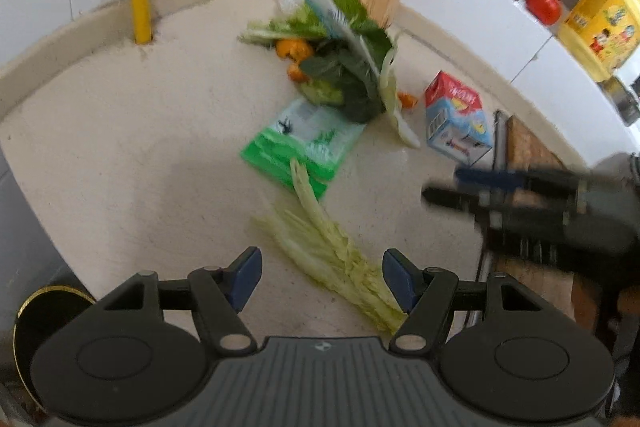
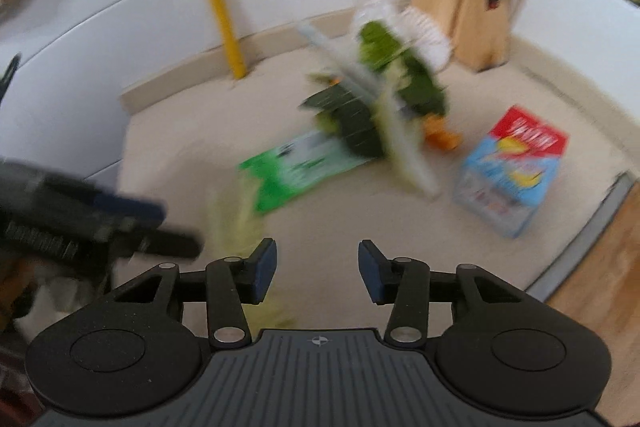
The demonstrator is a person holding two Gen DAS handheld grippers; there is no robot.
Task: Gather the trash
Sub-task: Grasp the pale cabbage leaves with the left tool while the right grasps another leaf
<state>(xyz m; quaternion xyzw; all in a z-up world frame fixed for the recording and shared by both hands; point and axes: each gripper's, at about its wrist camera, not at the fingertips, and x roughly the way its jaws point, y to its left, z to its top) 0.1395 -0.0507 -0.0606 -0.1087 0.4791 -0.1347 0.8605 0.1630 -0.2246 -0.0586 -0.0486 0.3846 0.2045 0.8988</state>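
Lying between left hand-held gripper (image 1: 322, 279) fingers, cabbage strip (image 1: 328, 251)

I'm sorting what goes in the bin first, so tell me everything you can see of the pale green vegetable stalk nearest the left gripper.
The pale vegetable stalk is a yellowish-green, ribbed, leafy strip, limp-looking, lying flat on the beige countertop. It runs diagonally: its narrow tip overlaps the edge of the green packet, and its broad end lies between the open fingers of the left gripper. Nothing grips it. In the right wrist view it is only a blur.

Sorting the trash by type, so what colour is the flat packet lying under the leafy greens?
Bright green with a white panel, the flat packet shows best in the left wrist view.
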